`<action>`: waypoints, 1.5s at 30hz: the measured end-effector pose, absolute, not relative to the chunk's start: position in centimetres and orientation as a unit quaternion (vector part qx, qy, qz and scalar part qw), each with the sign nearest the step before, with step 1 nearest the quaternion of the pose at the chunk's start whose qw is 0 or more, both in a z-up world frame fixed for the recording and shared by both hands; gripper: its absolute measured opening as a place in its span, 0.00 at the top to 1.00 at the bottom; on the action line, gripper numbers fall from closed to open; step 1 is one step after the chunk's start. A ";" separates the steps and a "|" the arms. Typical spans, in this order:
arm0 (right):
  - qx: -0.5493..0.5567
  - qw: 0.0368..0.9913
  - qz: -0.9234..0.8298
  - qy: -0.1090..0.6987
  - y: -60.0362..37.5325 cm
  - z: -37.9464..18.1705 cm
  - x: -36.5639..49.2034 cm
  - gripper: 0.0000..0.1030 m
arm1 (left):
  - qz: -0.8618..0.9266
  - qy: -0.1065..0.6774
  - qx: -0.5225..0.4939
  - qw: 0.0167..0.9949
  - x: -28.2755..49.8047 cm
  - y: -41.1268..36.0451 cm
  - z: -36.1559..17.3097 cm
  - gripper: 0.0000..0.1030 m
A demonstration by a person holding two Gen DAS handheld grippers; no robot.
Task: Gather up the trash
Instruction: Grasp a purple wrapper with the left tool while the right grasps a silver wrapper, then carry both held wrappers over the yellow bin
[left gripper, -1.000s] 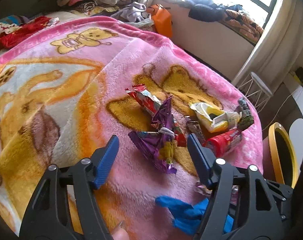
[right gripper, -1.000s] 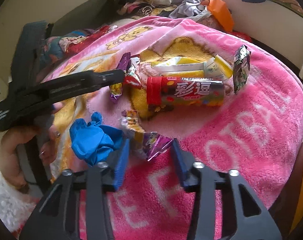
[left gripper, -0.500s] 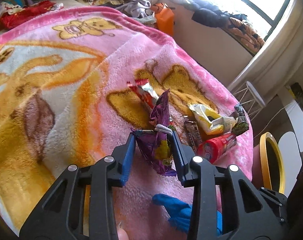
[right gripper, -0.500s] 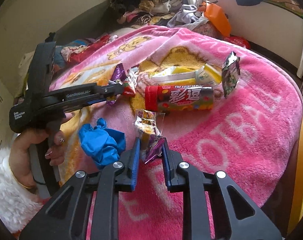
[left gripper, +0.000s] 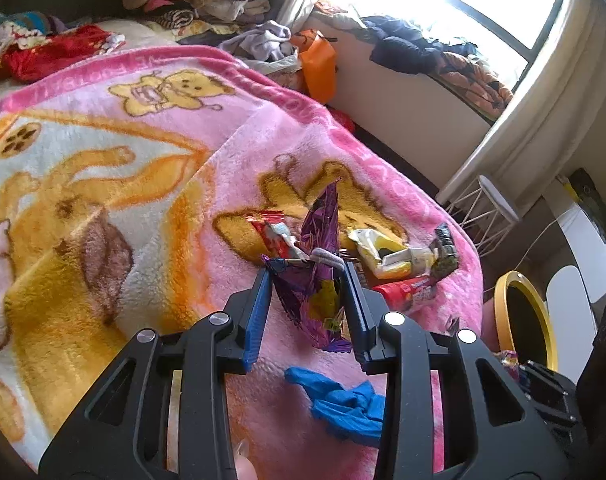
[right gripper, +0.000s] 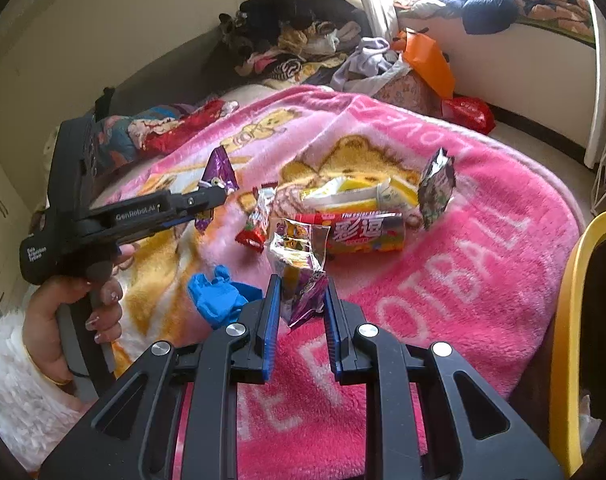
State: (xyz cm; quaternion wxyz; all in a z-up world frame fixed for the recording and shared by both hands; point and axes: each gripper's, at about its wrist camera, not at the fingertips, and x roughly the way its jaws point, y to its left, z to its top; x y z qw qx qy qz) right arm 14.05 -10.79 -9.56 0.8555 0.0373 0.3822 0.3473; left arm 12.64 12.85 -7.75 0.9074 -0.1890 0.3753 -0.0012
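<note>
Step in hand: picking up trash off pink blanket (left gripper: 151, 184).
Left gripper (left gripper: 307, 276) pinching purple wrapper (left gripper: 315, 280), near middle of blanket.
Right gripper (right gripper: 301, 300) pinching silver wrapper (right gripper: 299, 256), near edge of blanket, off it.
More trash on blanket, far side: red tube (right gripper: 367, 232), yellow pack (right gripper: 359, 194), dark packet (right gripper: 437, 188), red candy (right gripper: 255, 220). Blue glove (right gripper: 219, 300) near left.
Next, my guess: carry both wrappers right to yellow bin (left gripper: 523, 320), spread tongs over it.
Hard to see: bin cut off at edge, inside dark. Window glare washes out far side.
</note>
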 end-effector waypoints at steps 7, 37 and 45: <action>0.048 0.866 0.339 0.363 -12.2 -8.2 13.4 0.81 | -0.021 0.355 -0.182 0.917 12.2 11.0 -5.7 0.73; 0.063 0.925 0.242 0.286 -20.6 -4.3 12.3 0.81 | -0.134 0.323 -0.135 0.927 12.0 0.4 -1.5 0.73; 0.077 0.932 0.217 0.281 -22.9 -4.3 12.1 0.81 | -0.159 0.324 -0.123 0.924 12.1 -1.9 -1.4 0.73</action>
